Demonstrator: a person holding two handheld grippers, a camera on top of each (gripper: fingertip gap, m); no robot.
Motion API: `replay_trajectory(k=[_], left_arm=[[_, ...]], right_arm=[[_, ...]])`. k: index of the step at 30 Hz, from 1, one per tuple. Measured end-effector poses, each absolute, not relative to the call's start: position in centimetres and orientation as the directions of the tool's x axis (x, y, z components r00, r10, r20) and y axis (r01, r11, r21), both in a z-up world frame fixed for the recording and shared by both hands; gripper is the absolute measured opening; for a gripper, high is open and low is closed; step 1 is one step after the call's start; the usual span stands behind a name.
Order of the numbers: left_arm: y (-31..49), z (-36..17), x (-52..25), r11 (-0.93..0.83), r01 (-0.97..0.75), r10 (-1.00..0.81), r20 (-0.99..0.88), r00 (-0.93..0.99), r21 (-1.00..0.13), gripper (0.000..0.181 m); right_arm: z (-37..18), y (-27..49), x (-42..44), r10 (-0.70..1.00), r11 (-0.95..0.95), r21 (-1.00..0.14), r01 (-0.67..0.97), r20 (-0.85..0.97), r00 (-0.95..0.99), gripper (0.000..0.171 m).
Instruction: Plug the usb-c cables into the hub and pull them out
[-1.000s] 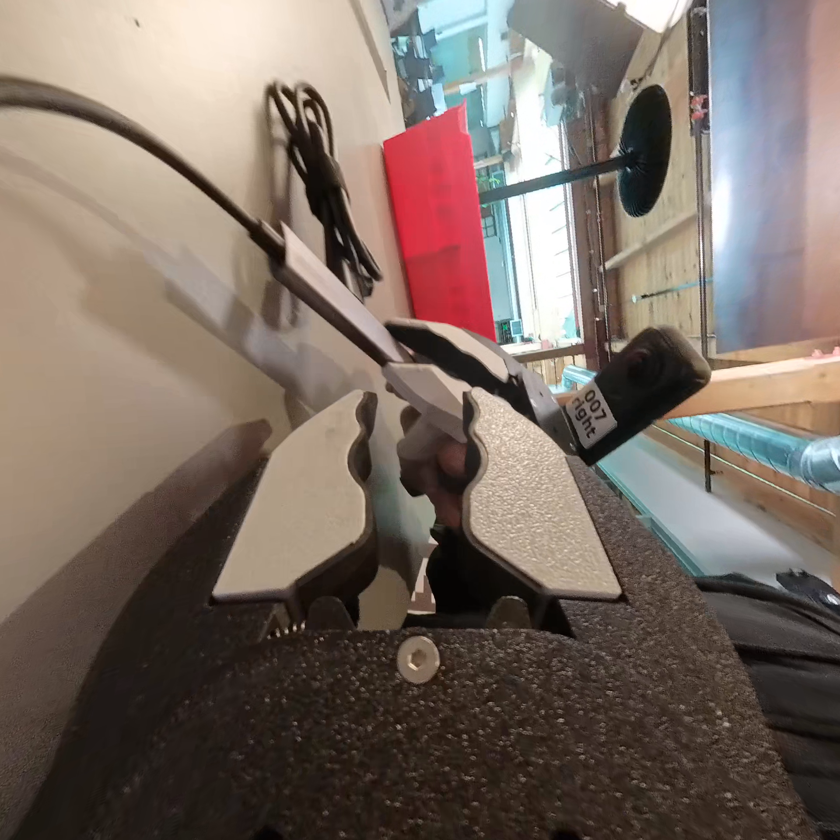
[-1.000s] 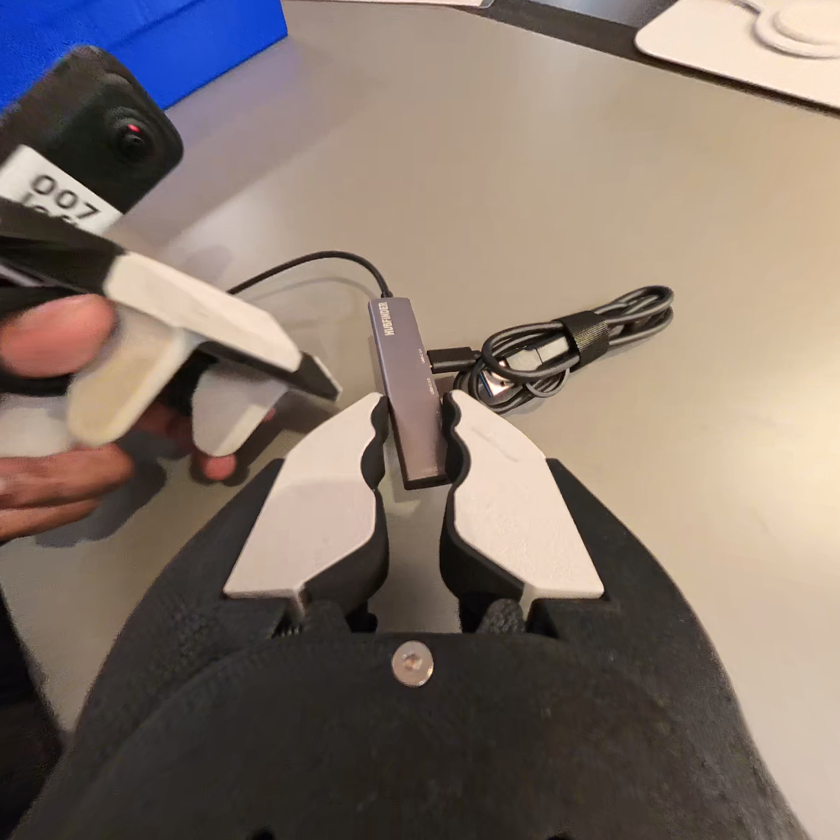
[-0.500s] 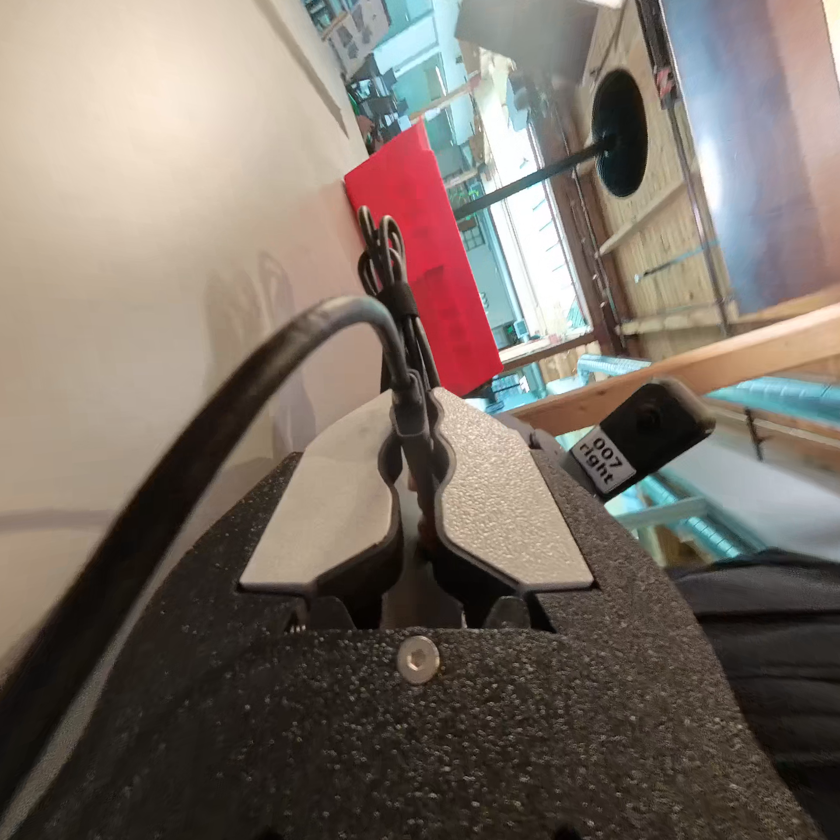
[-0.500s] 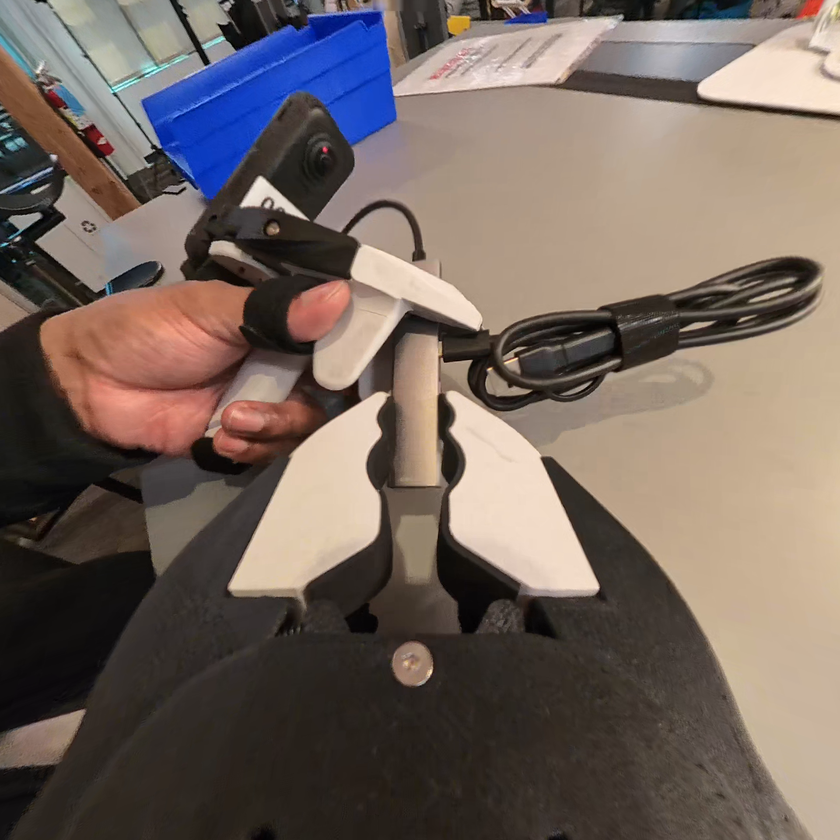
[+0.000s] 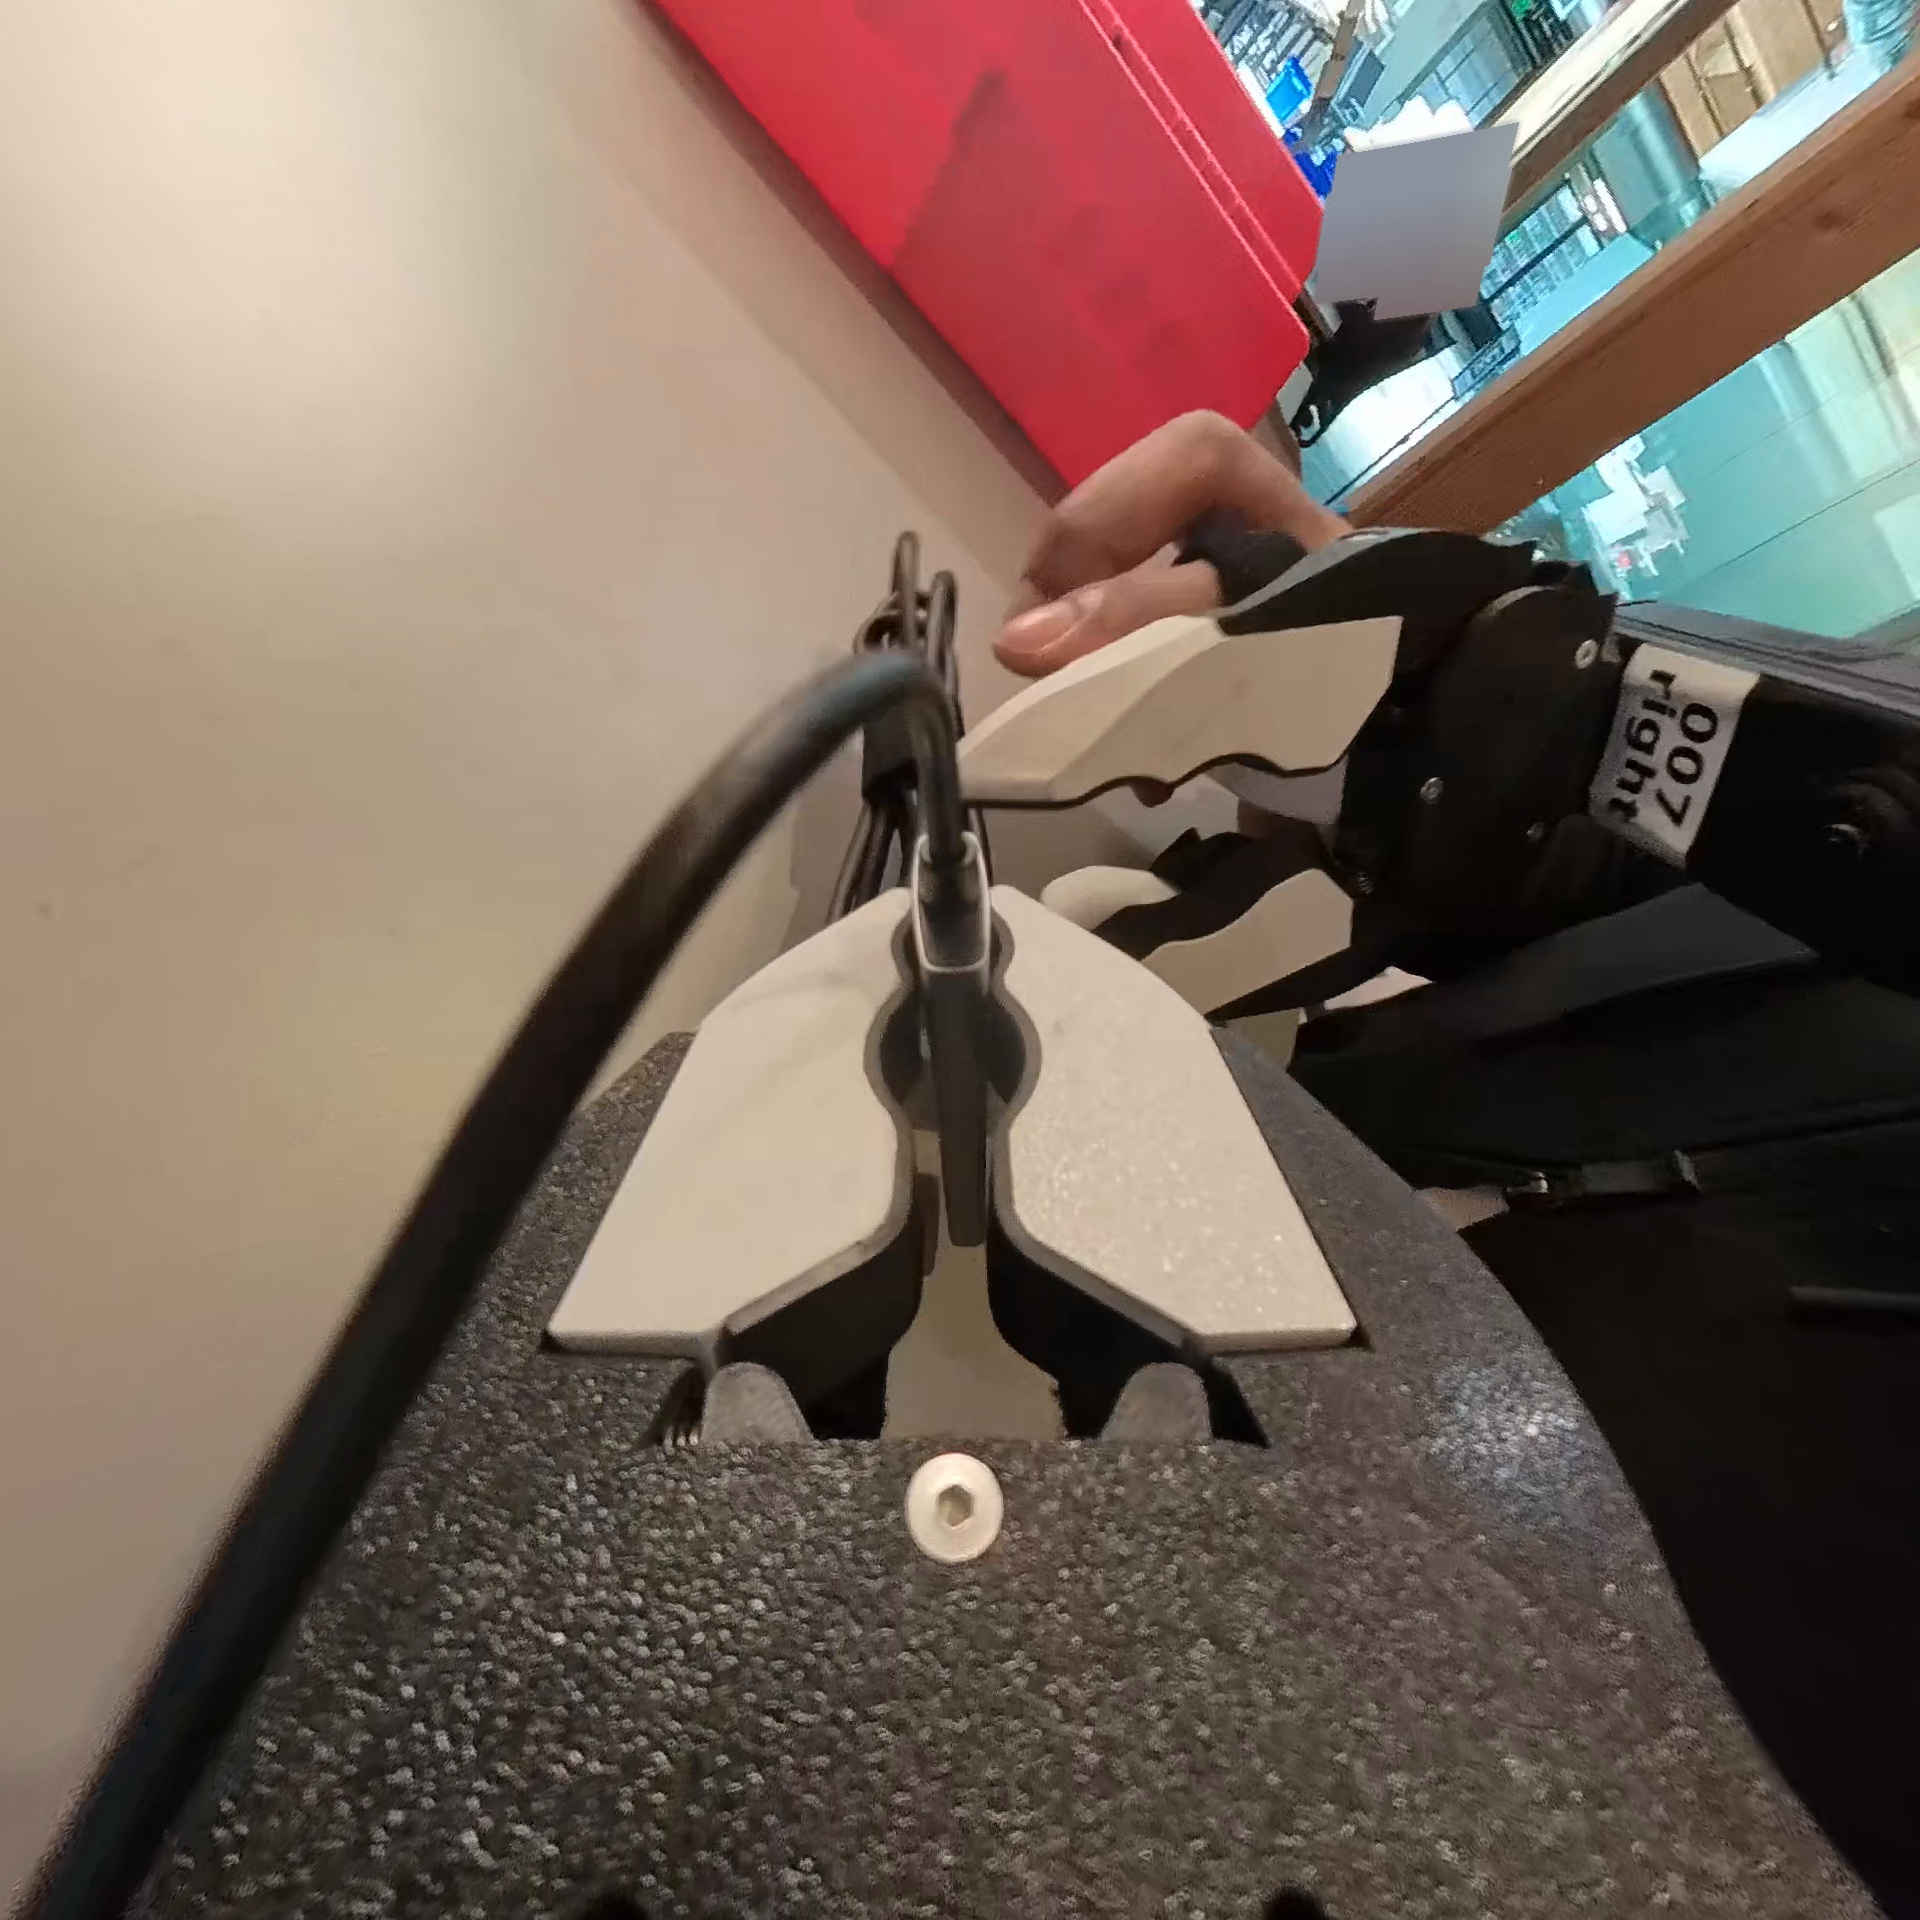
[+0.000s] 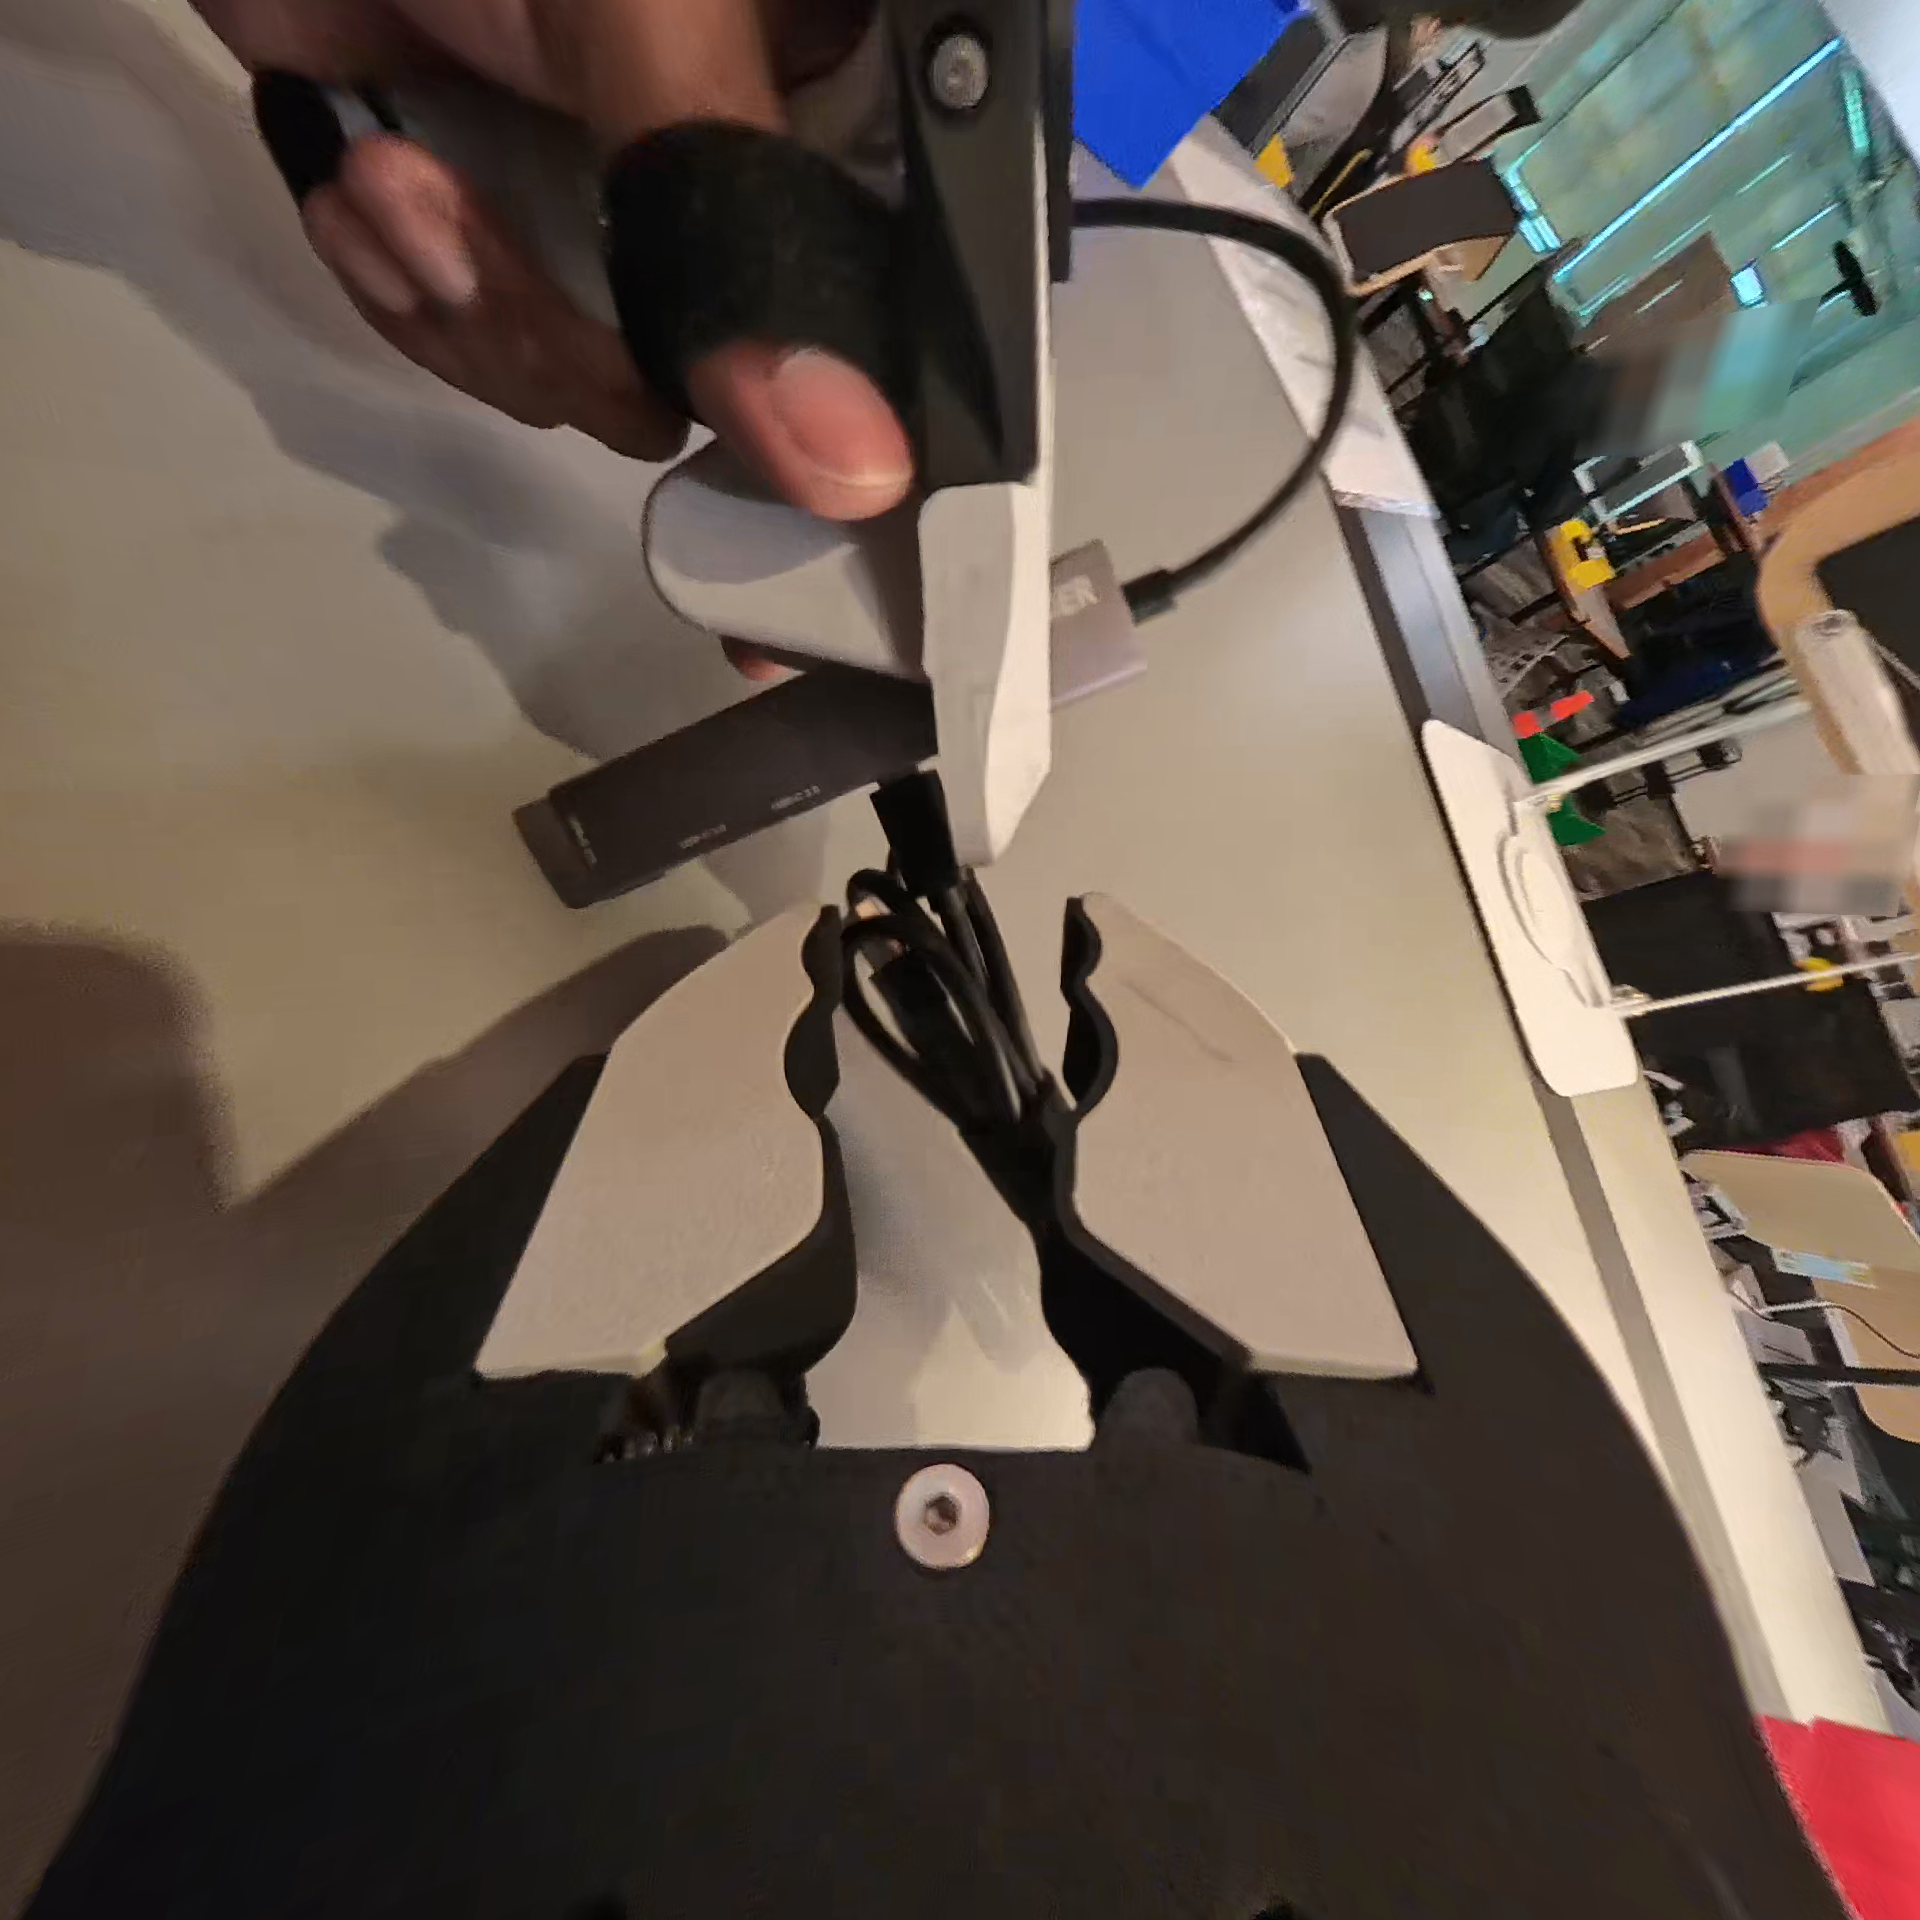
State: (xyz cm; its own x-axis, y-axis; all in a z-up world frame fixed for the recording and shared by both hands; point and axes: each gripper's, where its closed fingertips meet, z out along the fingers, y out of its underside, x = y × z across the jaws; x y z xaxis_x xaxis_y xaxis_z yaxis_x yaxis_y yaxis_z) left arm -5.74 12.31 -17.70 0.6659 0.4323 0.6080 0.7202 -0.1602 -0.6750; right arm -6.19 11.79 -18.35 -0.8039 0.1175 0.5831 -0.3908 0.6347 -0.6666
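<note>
The dark grey hub (image 6: 727, 774) is held just above the table. My left gripper (image 5: 951, 899) is shut on the hub (image 5: 945, 935), which shows end-on between its pads, with its black lead (image 5: 520, 1039) curving off to the left. In the right wrist view one left finger (image 6: 987, 644) crosses the hub. A black USB-C plug (image 6: 914, 831) sits in the hub's side port. Its bundled cable (image 6: 935, 997) lies between the fingers of my right gripper (image 6: 951, 914), which is open. The bundle touches the right-hand finger. The right gripper (image 5: 1008, 831) also shows in the left wrist view.
A person's hand (image 6: 790, 416) holds the left gripper close above the hub. A red bin (image 5: 1039, 208) stands at the back of the grey table (image 6: 208, 623), and a blue bin (image 6: 1153, 94) at its far side. A white pad (image 6: 1538, 914) lies near the table's edge. The tips of both grippers are at nearly the same place.
My left gripper closed on the hub. My right gripper has let go of the hub, opened, and moved round so the cable bundle lies between its fingers.
</note>
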Motion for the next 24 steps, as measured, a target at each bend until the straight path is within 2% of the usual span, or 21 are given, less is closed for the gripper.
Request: replay_trajectory(k=[3,6,9,15,20,24], left_arm=[[13.4,-16.9,-4.9,-0.131,0.745,0.345,0.674,0.653,-0.654,0.008],[13.4,-17.2,-5.1,-0.106,0.754,0.355,0.684,0.638,-0.648,0.009],[13.1,-16.9,-5.1,-0.072,0.762,0.317,0.71,0.629,-0.643,0.021],[12.2,-17.8,-5.1,-0.124,0.741,0.309,0.684,0.661,-0.66,0.016],[11.8,-18.8,-5.2,-0.161,0.735,0.317,0.671,0.67,-0.658,0.01],[10.8,-19.5,-5.4,-0.174,0.735,0.346,0.658,0.668,-0.655,0.01]], right_arm=[[-19.2,11.1,-5.7,0.095,0.654,-0.657,-0.376,0.564,-0.82,0.04],[-19.7,11.1,-6.3,0.123,0.684,-0.644,-0.343,0.565,-0.816,0.034],[-19.6,11.3,-6.9,0.196,0.682,-0.678,-0.273,0.529,-0.826,0.025],[-20.2,11.5,-7.6,0.278,0.703,-0.691,-0.168,0.484,-0.83,0.025],[-20.5,10.9,-7.3,0.23,0.738,-0.633,-0.235,0.563,-0.794,0.026],[-19.6,10.2,-7.1,0.235,0.738,-0.629,-0.244,0.578,-0.781,0.026]])
